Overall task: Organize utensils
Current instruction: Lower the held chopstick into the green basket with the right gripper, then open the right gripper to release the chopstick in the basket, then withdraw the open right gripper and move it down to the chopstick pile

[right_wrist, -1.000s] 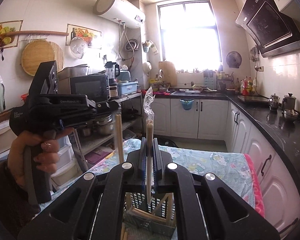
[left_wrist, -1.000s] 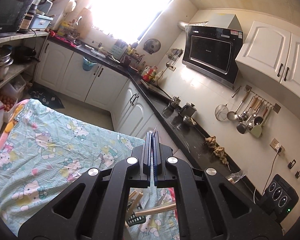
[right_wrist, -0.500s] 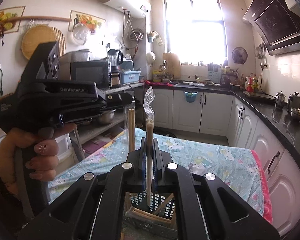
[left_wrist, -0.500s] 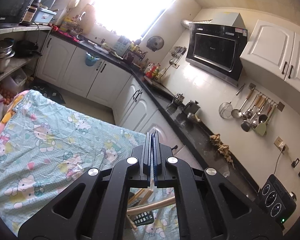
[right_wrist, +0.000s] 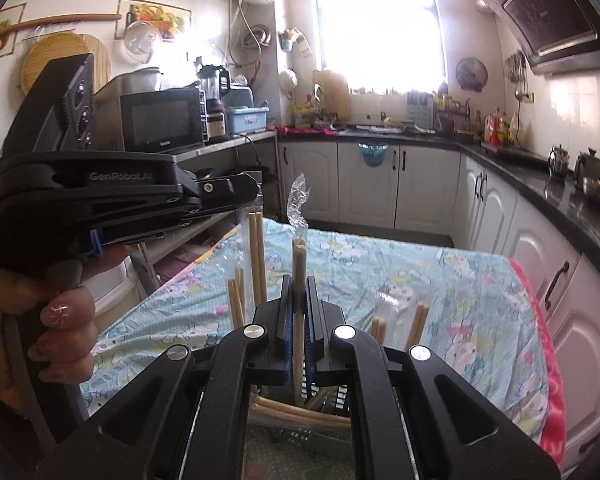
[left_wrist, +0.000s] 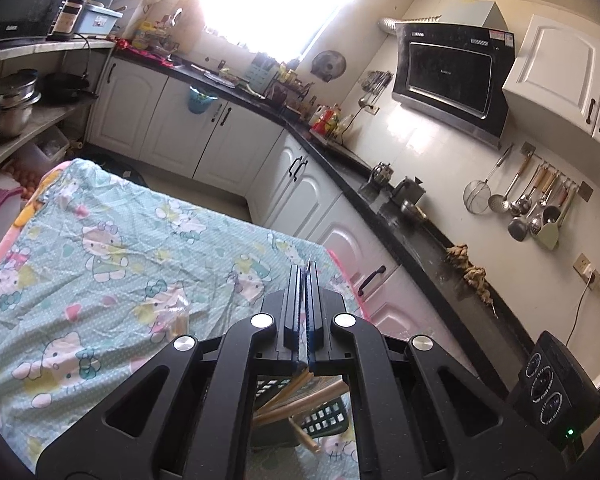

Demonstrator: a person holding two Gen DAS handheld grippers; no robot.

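Item one: your right gripper (right_wrist: 299,300) was clamped on a wrapped pair of wooden chopsticks (right_wrist: 299,264), held upright, the clear wrapper (right_wrist: 299,204) crinkling above the stick tips.

Item two: your left gripper (right_wrist: 236,192) was clenched on the top of a second clear sleeve holding chopsticks (right_wrist: 255,256), which hung upright just beside the first pair; in the left wrist view the same gripper (left_wrist: 305,280) showed its jaws pressed together with only a sliver of film between them.

Item three: your left hand (right_wrist: 56,316) was wrapped round the handle.

Item four: a dark slotted basket (left_wrist: 326,416) sat on the cartoon-print tablecloth (left_wrist: 112,248) beneath both grippers, with more wooden chopsticks (right_wrist: 300,410) lying across and leaning inside it.

Item five: further stick ends (right_wrist: 416,320) stood up at the basket's right side.

Item six: one small wrapped piece (left_wrist: 179,318) lay loose on the cloth, apart from the basket.
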